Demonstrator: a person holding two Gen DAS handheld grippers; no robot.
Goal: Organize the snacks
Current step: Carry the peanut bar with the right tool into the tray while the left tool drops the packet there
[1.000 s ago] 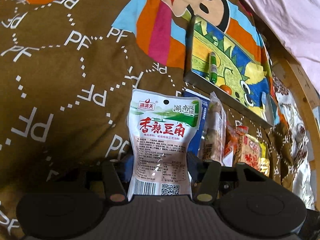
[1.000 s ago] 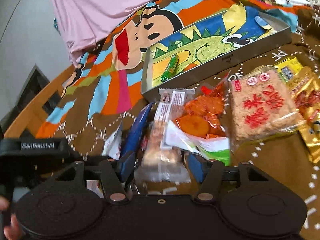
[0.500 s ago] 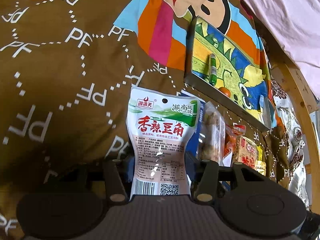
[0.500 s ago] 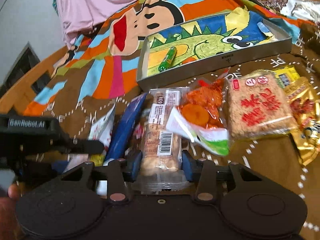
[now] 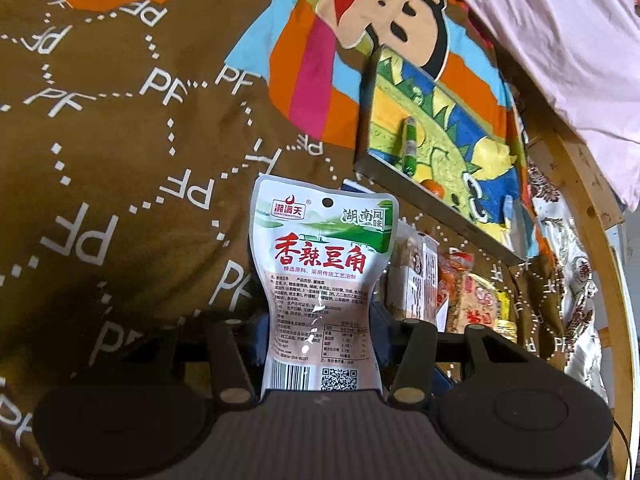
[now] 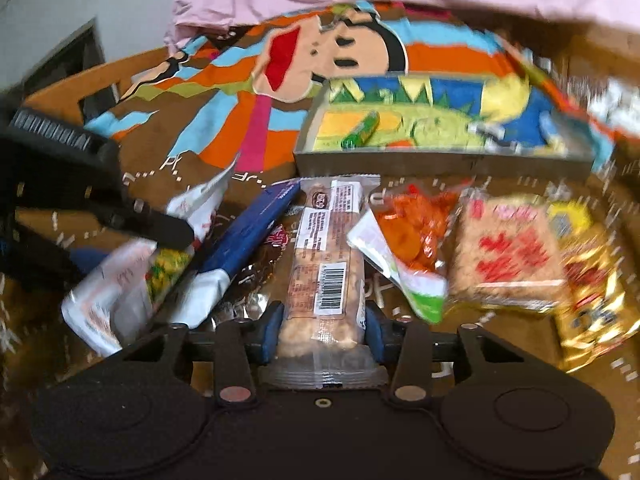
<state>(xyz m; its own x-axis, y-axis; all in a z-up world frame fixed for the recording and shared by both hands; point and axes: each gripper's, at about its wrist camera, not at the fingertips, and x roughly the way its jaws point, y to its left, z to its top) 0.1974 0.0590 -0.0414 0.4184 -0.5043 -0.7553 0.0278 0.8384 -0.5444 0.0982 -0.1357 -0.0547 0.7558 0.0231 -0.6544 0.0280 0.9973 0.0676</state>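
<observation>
The right gripper (image 6: 323, 330) had just closed its jaws on a clear-wrapped bar (image 6: 326, 276), pinching its near end. The left gripper (image 5: 320, 330) pinched a white pouch (image 5: 320, 280), held upright. Beyond both jaws lay the tray (image 6: 440, 162), holding only a green stick (image 6: 360, 135) and something small and orange. Right of the bar, several packets (image 6: 508, 256) lay loose on the blanket (image 5: 120, 140), so most sorting seemed left.

Both wrist views angled down, close, sharing tray (image 5: 362, 162) (image 6: 440, 162)
</observation>
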